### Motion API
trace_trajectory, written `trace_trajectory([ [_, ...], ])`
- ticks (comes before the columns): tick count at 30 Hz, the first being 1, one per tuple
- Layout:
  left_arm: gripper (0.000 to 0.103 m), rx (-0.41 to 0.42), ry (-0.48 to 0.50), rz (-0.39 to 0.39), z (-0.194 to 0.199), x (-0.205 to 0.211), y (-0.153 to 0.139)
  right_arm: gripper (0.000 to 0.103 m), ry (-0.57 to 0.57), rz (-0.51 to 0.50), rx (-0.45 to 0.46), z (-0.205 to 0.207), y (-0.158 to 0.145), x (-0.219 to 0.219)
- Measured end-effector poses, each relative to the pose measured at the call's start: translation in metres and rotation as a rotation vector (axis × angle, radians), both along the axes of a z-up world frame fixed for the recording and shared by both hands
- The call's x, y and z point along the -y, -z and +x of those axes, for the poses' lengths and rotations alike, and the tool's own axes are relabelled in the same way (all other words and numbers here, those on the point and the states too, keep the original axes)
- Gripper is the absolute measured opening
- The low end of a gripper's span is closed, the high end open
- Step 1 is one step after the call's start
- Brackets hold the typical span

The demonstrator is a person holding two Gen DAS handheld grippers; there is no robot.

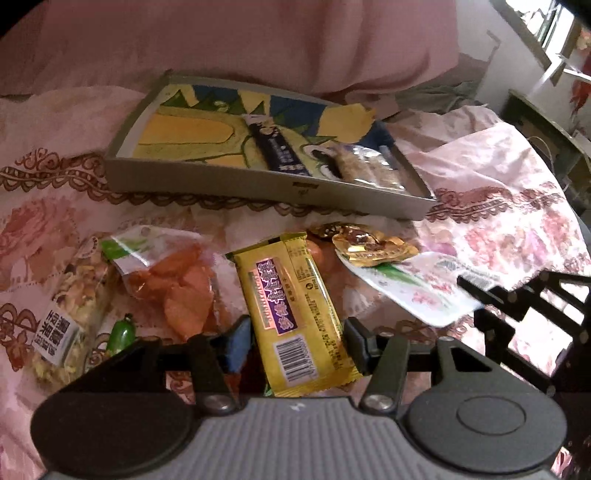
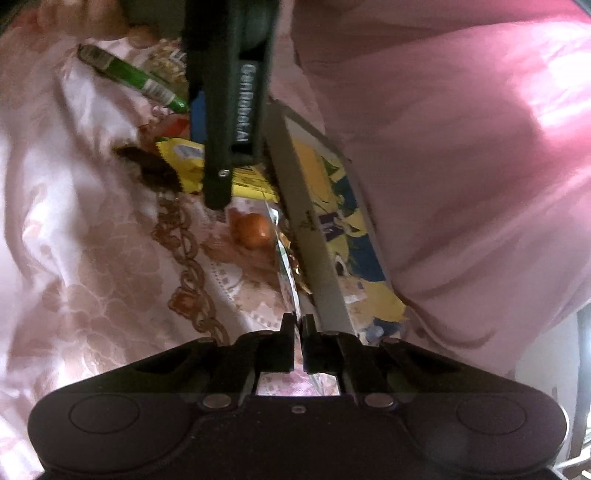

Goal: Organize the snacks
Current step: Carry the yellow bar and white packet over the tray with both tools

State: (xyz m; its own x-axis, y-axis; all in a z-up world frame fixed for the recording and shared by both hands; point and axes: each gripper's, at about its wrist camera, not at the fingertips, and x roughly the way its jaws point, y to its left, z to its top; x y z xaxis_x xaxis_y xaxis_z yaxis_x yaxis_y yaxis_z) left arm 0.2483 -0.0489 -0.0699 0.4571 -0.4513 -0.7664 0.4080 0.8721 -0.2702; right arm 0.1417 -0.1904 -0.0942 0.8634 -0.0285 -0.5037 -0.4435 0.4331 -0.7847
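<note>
Dim pinkish indoor light, daylight from window (image 1: 550,22) at upper right; fisheye bending and dark corners; right-wrist view motion-blurred, soft.

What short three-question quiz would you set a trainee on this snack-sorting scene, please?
1. True or false: the grey cardboard tray with yellow-and-blue cartoon lining holds no snacks.
2. The right gripper pinches: A) a round orange sweet, B) a flat white-and-green plastic packet, C) a gold foil sweet?
3. Fill in: the yellow foil snack bar sits between the ___ gripper's fingers.
Key: 1 false; 2 B; 3 left gripper.
</note>
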Motion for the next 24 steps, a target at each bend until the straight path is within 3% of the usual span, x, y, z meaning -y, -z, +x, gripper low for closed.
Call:
trace_trajectory([
  [7,0.059,0.044,-0.019,-0.020,-0.010,-0.003,-0.012,0.002,0.004,-0.031,0.068,-0.013,-0.008,0.003],
  [11,0.059,0.099,-0.039,-0.058,-0.013,-0.008,-0.022,0.002,-0.021,-0.051,0.154,-0.020,-0.012,0.000],
  [18,0.059,0.228,-0.087,-0.107,-0.012,-0.013,-0.040,0.003,-0.017,-0.016,0.271,-0.003,-0.020,0.001],
  [24,0.059,0.280,-0.187,-0.163,0.018,-0.016,-0.051,0.003,0.005,0.013,0.353,0.028,-0.018,-0.001],
])
